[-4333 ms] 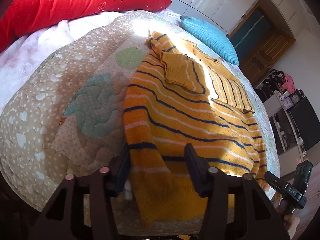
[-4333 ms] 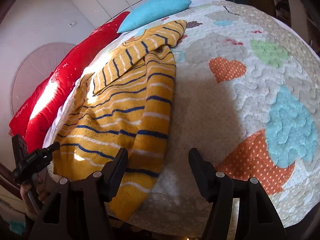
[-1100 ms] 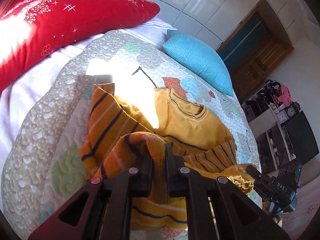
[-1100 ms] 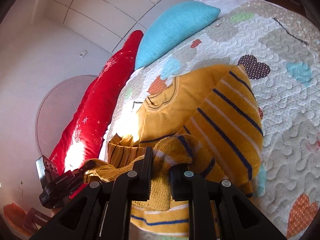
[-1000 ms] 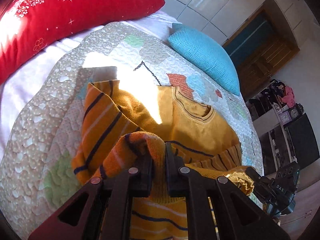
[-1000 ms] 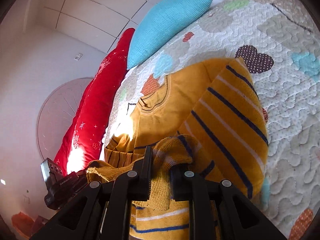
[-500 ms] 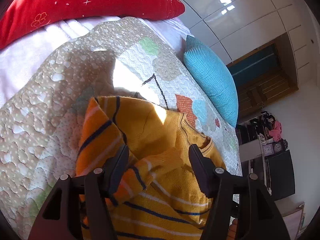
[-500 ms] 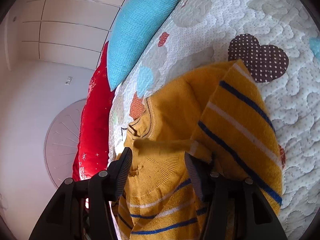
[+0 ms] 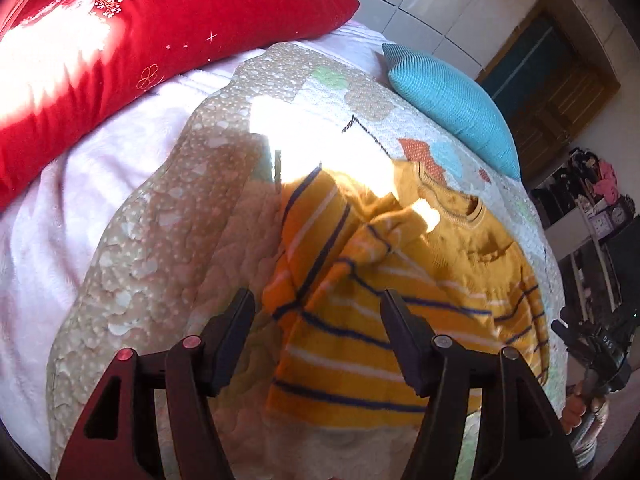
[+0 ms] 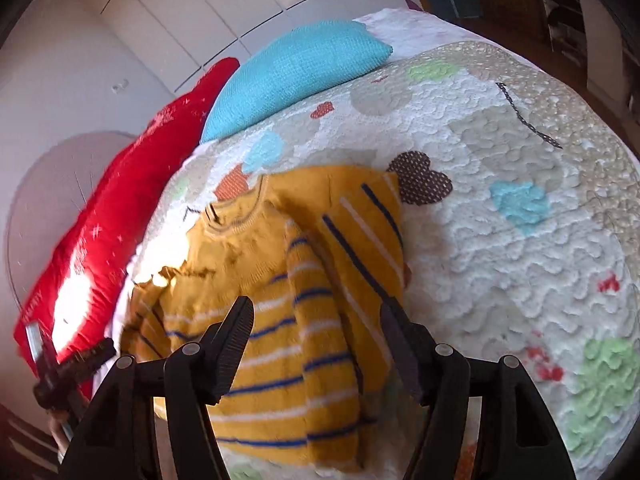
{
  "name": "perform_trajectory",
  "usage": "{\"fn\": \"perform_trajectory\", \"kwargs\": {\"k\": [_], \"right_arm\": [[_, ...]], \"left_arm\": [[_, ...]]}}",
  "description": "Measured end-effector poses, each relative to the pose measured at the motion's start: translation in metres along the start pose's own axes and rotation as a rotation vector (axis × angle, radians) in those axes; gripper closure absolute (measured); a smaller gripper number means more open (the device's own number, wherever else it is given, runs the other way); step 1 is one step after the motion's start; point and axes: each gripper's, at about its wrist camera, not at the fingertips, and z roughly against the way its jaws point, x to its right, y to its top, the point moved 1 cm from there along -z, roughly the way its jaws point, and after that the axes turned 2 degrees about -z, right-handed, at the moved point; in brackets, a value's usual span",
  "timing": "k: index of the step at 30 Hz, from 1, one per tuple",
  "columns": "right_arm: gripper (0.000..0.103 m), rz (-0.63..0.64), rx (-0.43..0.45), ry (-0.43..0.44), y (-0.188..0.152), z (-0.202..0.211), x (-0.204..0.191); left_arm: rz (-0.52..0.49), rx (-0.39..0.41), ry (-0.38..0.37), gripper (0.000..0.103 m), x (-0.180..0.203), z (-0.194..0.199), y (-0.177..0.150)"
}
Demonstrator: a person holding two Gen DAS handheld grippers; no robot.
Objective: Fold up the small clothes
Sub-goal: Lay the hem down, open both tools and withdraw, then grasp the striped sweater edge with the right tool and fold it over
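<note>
Since approx. 1 s ago, both sets of jaws have been released: then each was clamped on the sweater hem, carried up over the body; now the jaws of the left gripper (image 9: pixel 318 316) are wide apart w/ nothing between them, and the same is seen of the right gripper (image 10: pixel 316 320). The hem has been dropped, so the sweater (image 9: pixel 404 292) is left folded in half, lower part laid over the chest, just short of the neckline. Both grippers have been drawn back from it; 4.3 s ago it was spread at full length.

Counted: 1 sweater, 2 grippers, 2 pillows, 1 quilt.

Placed relative to the sweater: the quilt (image 9: pixel 160 240) lies under it, on the bed. The red pillow (image 9: pixel 120 40) is seen beyond it, toward the left gripper's side; the blue pillow (image 10: pixel 296 72) beyond its neckline. In the right view the sweater (image 10: pixel 280 304) is seen w/ one striped sleeve folded over its top, the right gripper held above its near edge, not touching.
</note>
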Motion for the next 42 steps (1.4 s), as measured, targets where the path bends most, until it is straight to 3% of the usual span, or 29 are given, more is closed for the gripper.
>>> {"fn": "perform_trajectory", "kwargs": {"k": [2,3,4,5,6,7,8,9,11,12,16,20,26,29,32,35,38,42], "right_arm": [[0.032,0.019,-0.032,-0.015,-0.021,0.000,0.006],[0.042,0.029,-0.054,-0.020,-0.030,-0.004,0.008],[0.072,0.043,-0.079,-0.017,-0.038,-0.007,0.010],[0.081,0.057,-0.104,-0.013,-0.044,-0.010,0.012],[0.083,0.074,-0.105,-0.050,-0.048,-0.012,0.015],[0.083,0.106,-0.076,-0.130,-0.049,-0.009,0.019],[0.083,0.141,-0.044,-0.207,-0.046,-0.009,0.025],[0.074,0.175,-0.018,-0.294,-0.044,-0.008,0.030],[0.074,0.189,-0.016,-0.473,-0.040,-0.009,0.045],[0.074,0.182,-0.014,-0.496,-0.039,-0.005,0.051],[0.073,0.112,0.065,-0.360,-0.030,0.036,0.048],[0.073,0.175,0.106,-0.229,-0.021,0.053,0.000],[0.073,0.230,0.011,-0.064,-0.011,-0.008,-0.071],[0.073,0.177,-0.069,-0.070,0.005,-0.060,-0.074],[0.073,0.176,-0.138,-0.259,0.023,-0.111,-0.063],[0.073,0.187,-0.090,-0.318,0.035,-0.112,-0.081],[0.073,0.313,-0.053,-0.212,0.026,-0.100,-0.133],[0.073,0.454,-0.144,-0.088,-0.006,-0.124,-0.200]], "left_arm": [[-0.009,-0.011,0.001,0.033,-0.005,-0.001,-0.015],[-0.010,-0.020,0.008,0.032,-0.008,-0.002,-0.022],[-0.017,-0.032,0.027,0.032,-0.009,-0.006,-0.028],[-0.040,-0.049,0.059,0.032,-0.009,-0.010,-0.033],[-0.086,-0.067,0.116,0.036,-0.006,-0.014,-0.036],[-0.137,-0.068,0.201,0.057,-0.004,-0.017,-0.038],[-0.177,-0.065,0.275,0.067,-0.003,-0.018,-0.038],[-0.187,-0.060,0.292,0.067,-0.005,-0.017,-0.037],[-0.156,-0.064,0.276,0.067,-0.009,-0.013,-0.035],[-0.148,-0.060,0.271,0.067,-0.010,-0.011,-0.034],[-0.111,-0.016,0.253,0.064,-0.010,0.004,-0.035],[-0.045,0.031,0.200,0.064,-0.012,0.021,-0.041],[0.001,0.133,0.172,0.050,-0.006,0.027,-0.074],[0.018,0.125,0.160,0.049,-0.010,0.013,-0.086],[0.031,0.156,0.136,0.043,-0.017,0.007,-0.092],[0.009,0.208,0.117,0.039,-0.019,0.008,-0.099],[0.002,0.250,0.089,0.035,-0.020,0.006,-0.105],[0.017,0.280,0.035,0.032,-0.023,0.010,-0.108]]}}
